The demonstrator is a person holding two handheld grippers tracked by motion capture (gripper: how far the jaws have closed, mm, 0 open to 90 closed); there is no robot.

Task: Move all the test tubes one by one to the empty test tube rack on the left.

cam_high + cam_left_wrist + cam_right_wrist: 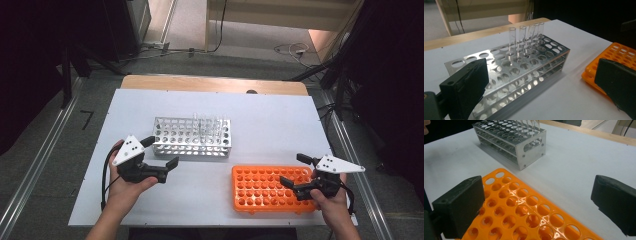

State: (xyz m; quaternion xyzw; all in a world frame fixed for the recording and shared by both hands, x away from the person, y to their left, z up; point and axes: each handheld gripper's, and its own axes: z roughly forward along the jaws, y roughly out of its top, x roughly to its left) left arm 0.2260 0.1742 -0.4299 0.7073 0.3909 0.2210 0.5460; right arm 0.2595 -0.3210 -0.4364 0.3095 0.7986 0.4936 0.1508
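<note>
- Glass test tubes [526,37] are what this setup is about: a handful stand upright in the far row of the metal rack [192,137], bunched toward its right end, near the middle of the white table [280,120].
- Orange rack [270,189] sits empty at the near right, well apart from the metal one. Likely it's parked there as the drop-off spot, close to the person's right hand.
- Left gripper [160,152] hovers just beside the metal rack's near left corner, jaws spread wide with nothing between them. The left gripper view looks straight along the rack toward the tubes, so it's probably lined up for a grab.
- Right gripper [295,170] hangs over the orange rack's right end, also wide open and empty. Seems it's waiting there to receive a tube or steady that rack.
- Nothing's been moved across yet, judging by all those empty orange holes.
</note>
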